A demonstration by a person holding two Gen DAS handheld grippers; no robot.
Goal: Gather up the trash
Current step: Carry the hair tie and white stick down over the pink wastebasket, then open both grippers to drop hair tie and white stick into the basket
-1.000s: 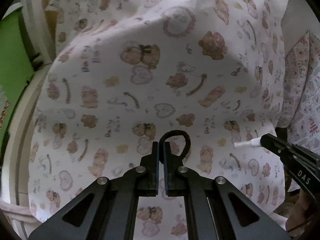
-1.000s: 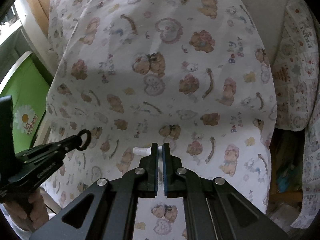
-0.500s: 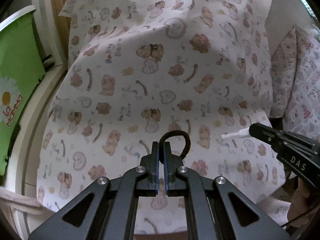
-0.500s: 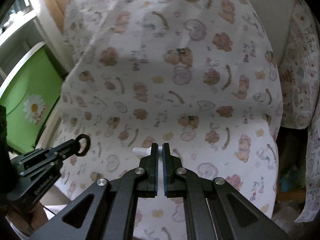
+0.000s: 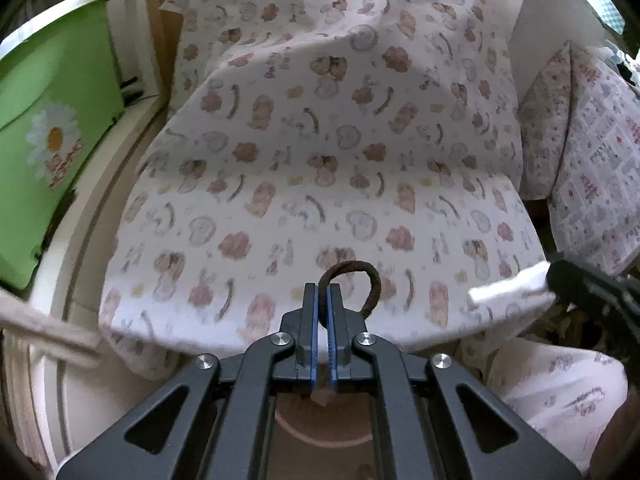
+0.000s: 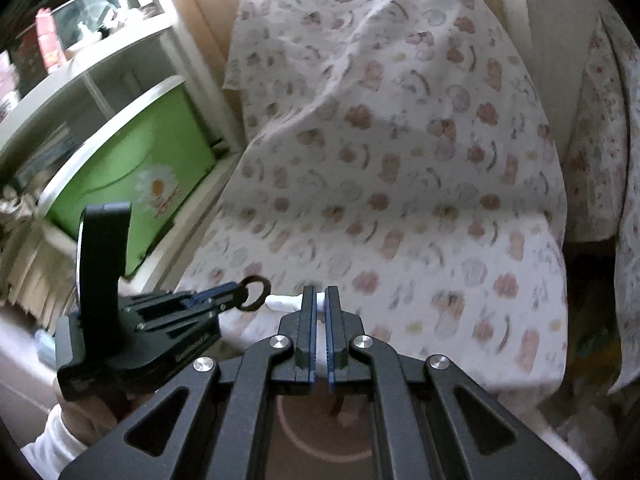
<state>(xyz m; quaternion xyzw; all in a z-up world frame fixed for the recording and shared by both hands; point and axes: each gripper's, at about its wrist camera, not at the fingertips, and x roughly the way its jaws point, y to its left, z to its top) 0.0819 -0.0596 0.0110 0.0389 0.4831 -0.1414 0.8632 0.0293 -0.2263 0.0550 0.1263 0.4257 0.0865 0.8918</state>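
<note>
Above the printed sheet [image 5: 320,128], at its near edge, both grippers hang with a piece of trash each.

Item 1. Left gripper [image 5: 322,312]: fingers [image 5: 309,320] closed to a narrow slit, pinching a dark hair-tie loop [image 5: 362,280]. Most of the loop arcs free above and to the right of the fingertips. From the right wrist view the same gripper [image 6: 236,298] shows at lower left, the loop [image 6: 255,299] hanging off its tip, clear of the sheet.

Item 2. Right gripper [image 6: 320,308]: fingers [image 6: 307,316] closed to a thin gap on a small white tube-like scrap [image 6: 285,301], which juts out to the left of the fingers. What the scrap is cannot be told. In the left wrist view it [image 5: 508,286] sticks out from the right gripper's dark tip at the right edge, blurred.

Item 3. Surroundings: green bin with daisy print [image 5: 48,120], standing at the left beside the bed; second patterned cloth [image 5: 592,168] at the right; a round tan object [image 5: 320,416] below both grippers, identity unclear, perhaps a receptacle.

Step in hand, as judged: both pieces picked up and being carried off the bed toward a drop point. No trash is visible left on the sheet.

Next move calls for: bringing each gripper over the chosen container, then opening the fingers. The limp loop may cling to a pad; the light scrap may fall wide if released high.
</note>
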